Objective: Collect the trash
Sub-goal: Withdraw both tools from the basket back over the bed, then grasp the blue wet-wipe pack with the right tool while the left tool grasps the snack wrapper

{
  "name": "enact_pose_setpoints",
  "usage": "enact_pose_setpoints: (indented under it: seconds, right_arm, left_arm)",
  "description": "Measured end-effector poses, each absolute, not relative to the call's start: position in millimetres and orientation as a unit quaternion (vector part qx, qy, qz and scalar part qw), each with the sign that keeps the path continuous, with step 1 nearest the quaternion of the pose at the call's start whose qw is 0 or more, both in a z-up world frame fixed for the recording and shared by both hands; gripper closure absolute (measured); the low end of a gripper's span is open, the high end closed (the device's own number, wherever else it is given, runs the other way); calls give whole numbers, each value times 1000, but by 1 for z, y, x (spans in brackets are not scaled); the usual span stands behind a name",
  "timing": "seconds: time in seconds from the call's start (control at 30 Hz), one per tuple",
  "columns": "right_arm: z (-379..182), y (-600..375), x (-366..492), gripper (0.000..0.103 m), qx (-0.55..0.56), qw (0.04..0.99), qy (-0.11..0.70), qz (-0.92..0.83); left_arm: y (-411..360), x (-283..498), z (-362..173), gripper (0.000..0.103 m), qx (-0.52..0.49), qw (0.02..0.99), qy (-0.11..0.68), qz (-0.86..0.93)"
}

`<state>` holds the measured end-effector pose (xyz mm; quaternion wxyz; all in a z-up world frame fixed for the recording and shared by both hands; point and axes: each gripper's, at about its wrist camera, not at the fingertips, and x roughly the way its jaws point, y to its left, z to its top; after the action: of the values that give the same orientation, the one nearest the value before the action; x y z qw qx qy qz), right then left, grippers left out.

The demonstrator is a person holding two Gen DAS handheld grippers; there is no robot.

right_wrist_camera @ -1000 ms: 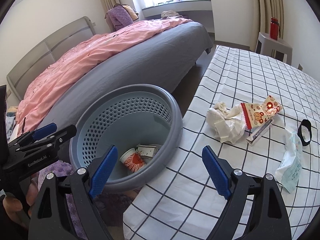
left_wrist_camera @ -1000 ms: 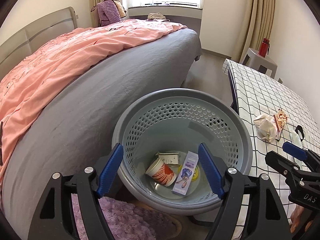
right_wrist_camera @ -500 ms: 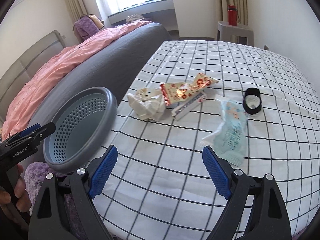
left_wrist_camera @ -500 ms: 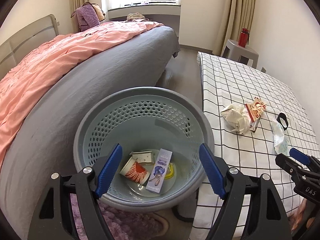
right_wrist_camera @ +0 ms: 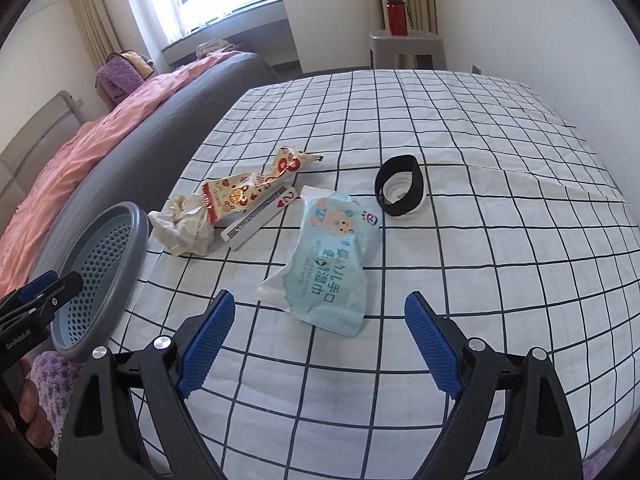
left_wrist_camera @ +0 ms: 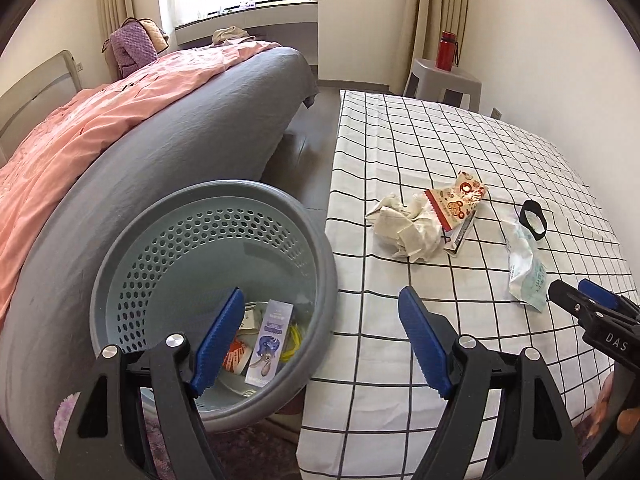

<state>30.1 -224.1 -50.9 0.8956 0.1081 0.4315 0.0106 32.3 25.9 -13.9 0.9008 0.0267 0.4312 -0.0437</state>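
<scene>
A grey perforated basket (left_wrist_camera: 320, 248) stands on the floor by the checked table (left_wrist_camera: 440, 152); it holds a paper cup, a small box and other scraps. On the table lie a crumpled tissue (right_wrist_camera: 182, 228), a red snack wrapper (right_wrist_camera: 248, 188), a thin white box (right_wrist_camera: 260, 216), a blue wet-wipe pack (right_wrist_camera: 328, 264) and a black ring lid (right_wrist_camera: 400, 186). My right gripper (right_wrist_camera: 320, 344) is open and empty, just short of the wet-wipe pack. My left gripper (left_wrist_camera: 324, 340) is open and empty, over the basket rim and the table's edge.
A bed (left_wrist_camera: 168, 140) with a grey sheet and pink duvet lies left of the basket. A grey stool (right_wrist_camera: 408, 46) with a red bottle (right_wrist_camera: 396, 10) stands behind the table. A purple rug (right_wrist_camera: 52, 380) lies under the basket.
Both grippers have swung right, from the basket toward the table. The right gripper now faces the wet-wipe pack close up. Both stay open.
</scene>
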Motion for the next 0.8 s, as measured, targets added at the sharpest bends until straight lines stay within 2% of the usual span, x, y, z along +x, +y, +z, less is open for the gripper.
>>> enact_pose_setpoints:
  seconds: [0.57, 0.8]
  right_arm:
    - [-78, -230, 84, 18, 115, 880, 460, -21]
    - [-87, -225, 93, 29, 99, 874, 473, -38]
  left_arm:
    - [1, 60, -28, 27, 32, 893, 445, -61]
    - [3, 64, -31, 27, 26, 891, 449, -63]
